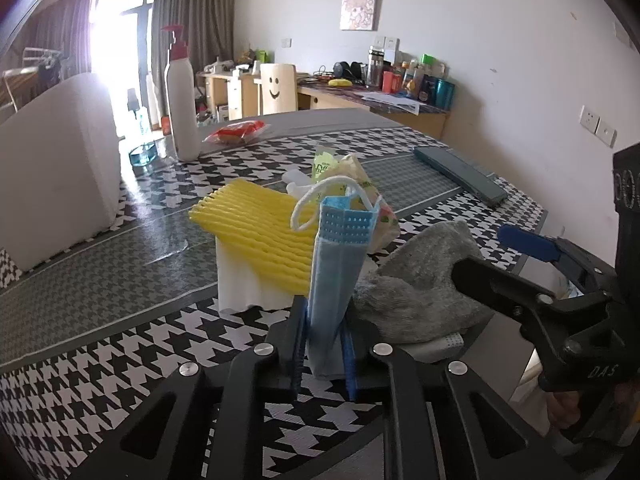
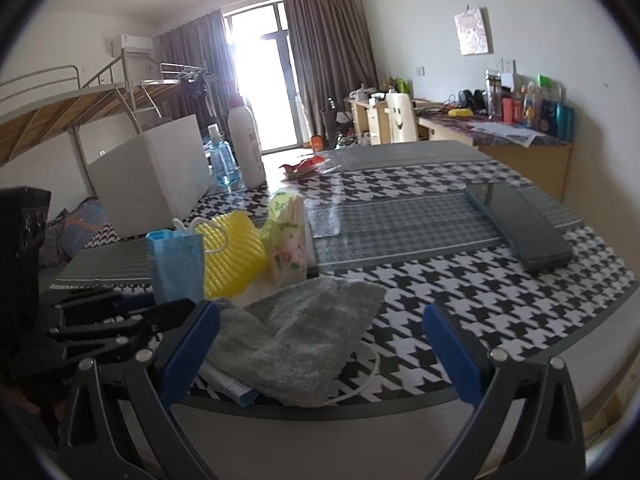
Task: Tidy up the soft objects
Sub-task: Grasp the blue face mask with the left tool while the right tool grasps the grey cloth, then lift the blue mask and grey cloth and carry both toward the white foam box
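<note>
Left gripper (image 1: pixel 323 354) clamped on folded blue face mask (image 1: pixel 340 264), upright near table edge; mask's lower end hidden between pads. Right gripper (image 2: pixel 320 344) wide open, empty, over grey fuzzy cloth (image 2: pixel 304 332). Cloth hides most of a flat white item.

On the table (image 1: pixel 120 344) I had the face mask (image 1: pixel 338 264) standing upright between my left gripper's (image 1: pixel 323 354) fingers. Behind it lay the foam sheet (image 1: pixel 260 232), to its right the cloth (image 1: pixel 424 280), which seemed to lie on another mask. The pump bottle (image 1: pixel 182 96) stood far behind, the box (image 1: pixel 56 160) left.
</note>
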The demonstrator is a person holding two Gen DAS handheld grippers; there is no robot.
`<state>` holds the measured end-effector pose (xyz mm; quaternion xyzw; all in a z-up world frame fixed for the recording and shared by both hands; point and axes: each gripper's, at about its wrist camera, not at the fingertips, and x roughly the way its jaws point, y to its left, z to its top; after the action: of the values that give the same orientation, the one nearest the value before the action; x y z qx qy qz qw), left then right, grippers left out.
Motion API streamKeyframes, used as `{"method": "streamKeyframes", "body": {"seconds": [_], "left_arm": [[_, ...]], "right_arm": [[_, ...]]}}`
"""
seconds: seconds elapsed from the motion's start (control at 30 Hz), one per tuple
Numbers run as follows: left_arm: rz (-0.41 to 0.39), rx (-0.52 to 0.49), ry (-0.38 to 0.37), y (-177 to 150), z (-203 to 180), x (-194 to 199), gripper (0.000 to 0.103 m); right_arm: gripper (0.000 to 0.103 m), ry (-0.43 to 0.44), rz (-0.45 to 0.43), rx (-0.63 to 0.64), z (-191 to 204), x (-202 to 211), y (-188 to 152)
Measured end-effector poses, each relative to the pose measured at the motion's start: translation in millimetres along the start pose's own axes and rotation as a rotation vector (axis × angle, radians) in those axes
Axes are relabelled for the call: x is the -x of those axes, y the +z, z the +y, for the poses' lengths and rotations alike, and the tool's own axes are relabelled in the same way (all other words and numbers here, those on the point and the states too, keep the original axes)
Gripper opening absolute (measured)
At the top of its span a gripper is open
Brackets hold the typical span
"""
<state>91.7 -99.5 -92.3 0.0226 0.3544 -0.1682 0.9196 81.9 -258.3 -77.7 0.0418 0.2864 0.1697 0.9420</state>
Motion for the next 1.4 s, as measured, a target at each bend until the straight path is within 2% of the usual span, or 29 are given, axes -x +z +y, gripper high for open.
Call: {"method": "streamKeyframes", "body": {"seconds": [0.07, 0.2, 0.33, 0.4, 0.67, 0.77, 1.13, 1.4], "left_arm": [[-0.004, -0.002, -0.004, 0, -1, 1, 0.014], [0.001, -0.012, -0.005, -1, -2, 1, 0.014], [-0.003, -0.016, -0.003, -1, -2, 0, 0.014], [-0.003, -0.019, -0.004, -1, -2, 0, 0.014], [-0.005, -0.031, -0.008, -1, -4, -1, 0.01], [-0.015, -0.033, -0.011, 0, -2, 2, 0.008], [-0.065, -0.027, -0.014, 0, 2, 27, 0.008], [-0.127, -0.013, 0.007, 4, 9, 57, 0.008]], "right_arm": [[0.099, 0.017, 0.011, -0.003, 0, -2, 0], [0.076, 0.053, 0.052, -0.007, 4, -9, -2], [0.065, 0.058, 0.068, -0.007, 5, -10, -4], [0.051, 0.062, 0.075, -0.007, 5, -9, -4], [0.022, 0.046, 0.118, 0.037, 10, -14, -7], [0.015, 0.052, 0.109, 0.045, 11, -9, -6], [0.014, 0.033, -0.005, 0.035, 9, 19, 17], [0.014, 0.039, -0.028, 0.012, 8, 23, 22]]}}
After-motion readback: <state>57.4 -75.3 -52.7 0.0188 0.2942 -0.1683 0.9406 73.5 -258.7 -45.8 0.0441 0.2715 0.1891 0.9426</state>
